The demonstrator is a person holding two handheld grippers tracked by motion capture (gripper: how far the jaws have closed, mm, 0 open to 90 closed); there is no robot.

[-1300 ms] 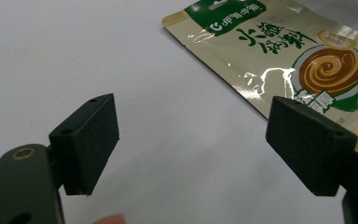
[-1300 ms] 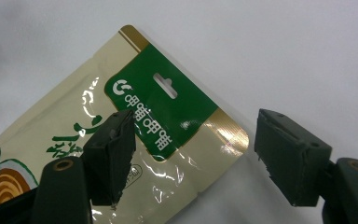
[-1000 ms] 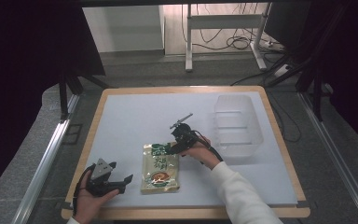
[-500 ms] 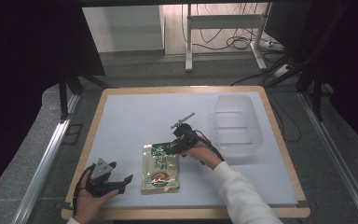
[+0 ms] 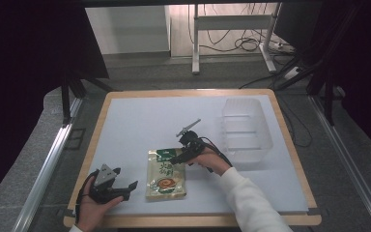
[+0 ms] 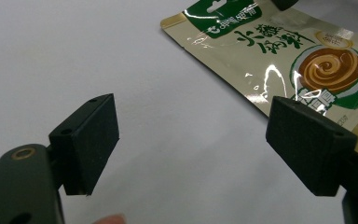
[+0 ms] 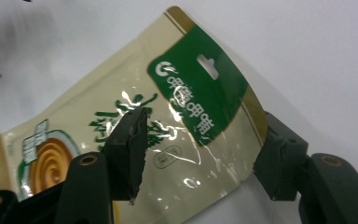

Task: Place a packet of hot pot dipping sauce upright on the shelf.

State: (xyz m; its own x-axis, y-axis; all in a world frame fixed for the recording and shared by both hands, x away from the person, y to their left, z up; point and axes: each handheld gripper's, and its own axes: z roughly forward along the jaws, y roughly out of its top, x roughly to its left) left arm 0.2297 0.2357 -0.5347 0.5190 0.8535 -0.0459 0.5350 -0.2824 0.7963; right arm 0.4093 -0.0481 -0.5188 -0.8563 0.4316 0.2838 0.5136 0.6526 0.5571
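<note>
Pouch [image 5: 165,175] lies flat on white tabletop [image 5: 140,125], front centre, left of clear bin [image 5: 245,129]. R tongs [image 5: 178,158] over pouch's top right corner, jaws either side of that edge, have just been closing, pads not yet pressing. L tongs [image 5: 125,186] wide open w/ nothing between, resting near front left, just beside pouch

White sleeve [image 5: 251,203], black tongs [image 5: 181,157], square black pads [image 6: 91,140], grey three-cornered plate [image 5: 106,173]
</note>
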